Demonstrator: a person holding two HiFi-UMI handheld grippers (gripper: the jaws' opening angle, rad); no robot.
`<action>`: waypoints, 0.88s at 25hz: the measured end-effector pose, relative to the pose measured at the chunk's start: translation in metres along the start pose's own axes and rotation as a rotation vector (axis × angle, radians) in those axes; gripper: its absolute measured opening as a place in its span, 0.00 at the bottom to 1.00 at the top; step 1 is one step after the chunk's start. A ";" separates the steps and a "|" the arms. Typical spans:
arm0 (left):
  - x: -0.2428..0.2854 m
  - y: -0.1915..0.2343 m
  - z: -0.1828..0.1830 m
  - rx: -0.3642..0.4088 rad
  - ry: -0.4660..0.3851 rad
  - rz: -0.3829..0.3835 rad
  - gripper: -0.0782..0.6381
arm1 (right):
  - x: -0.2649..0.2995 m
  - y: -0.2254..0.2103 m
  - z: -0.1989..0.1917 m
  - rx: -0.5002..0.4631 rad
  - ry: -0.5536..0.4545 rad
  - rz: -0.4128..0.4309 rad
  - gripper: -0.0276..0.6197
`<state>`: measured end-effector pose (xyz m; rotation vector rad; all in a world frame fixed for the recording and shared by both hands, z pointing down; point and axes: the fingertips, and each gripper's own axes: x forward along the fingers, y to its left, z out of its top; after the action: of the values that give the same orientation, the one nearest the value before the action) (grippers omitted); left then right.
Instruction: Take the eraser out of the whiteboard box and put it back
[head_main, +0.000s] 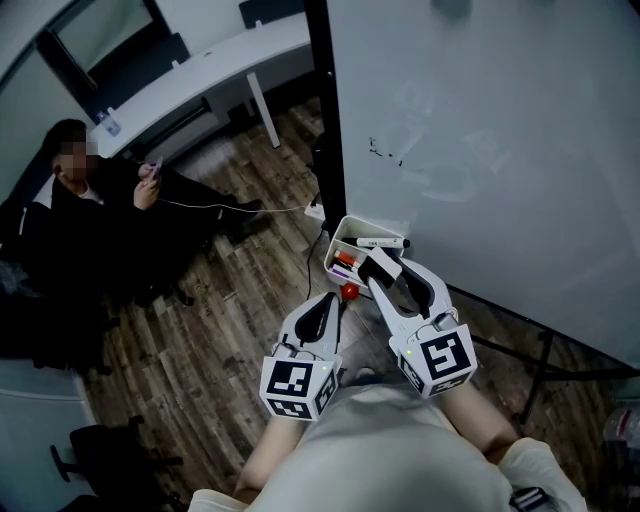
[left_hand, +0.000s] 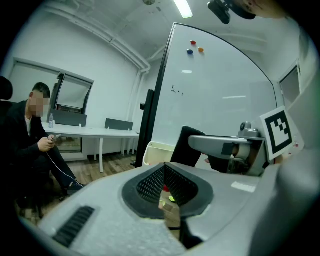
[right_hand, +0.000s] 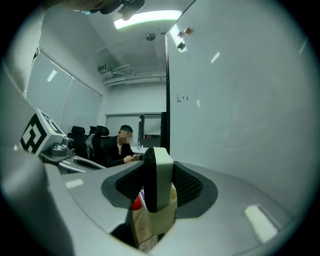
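Note:
A white whiteboard box with markers in it hangs at the lower left corner of the whiteboard. My right gripper is shut on the eraser, a white block with a black felt face, and holds it just above the near side of the box. In the right gripper view the eraser stands upright between the jaws of the right gripper. My left gripper hangs lower left of the box, shut and holding nothing. In the left gripper view the eraser shows beside the box.
A small red thing lies below the box. A seated person with a cabled phone is at the left, in front of a white desk. The whiteboard's black post and stand leg rise from the wooden floor.

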<state>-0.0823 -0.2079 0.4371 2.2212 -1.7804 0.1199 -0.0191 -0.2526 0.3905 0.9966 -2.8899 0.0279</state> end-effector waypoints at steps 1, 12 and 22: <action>-0.001 0.000 0.000 0.001 -0.001 -0.001 0.12 | -0.001 0.000 0.002 0.000 -0.005 -0.003 0.32; -0.004 0.001 0.004 0.004 -0.011 -0.016 0.12 | -0.005 0.002 0.013 0.003 -0.034 -0.031 0.32; -0.011 0.002 0.009 0.008 -0.014 -0.031 0.12 | -0.012 0.008 0.023 0.003 -0.049 -0.051 0.31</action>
<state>-0.0876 -0.2004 0.4259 2.2595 -1.7551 0.1046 -0.0161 -0.2403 0.3663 1.0855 -2.9081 0.0038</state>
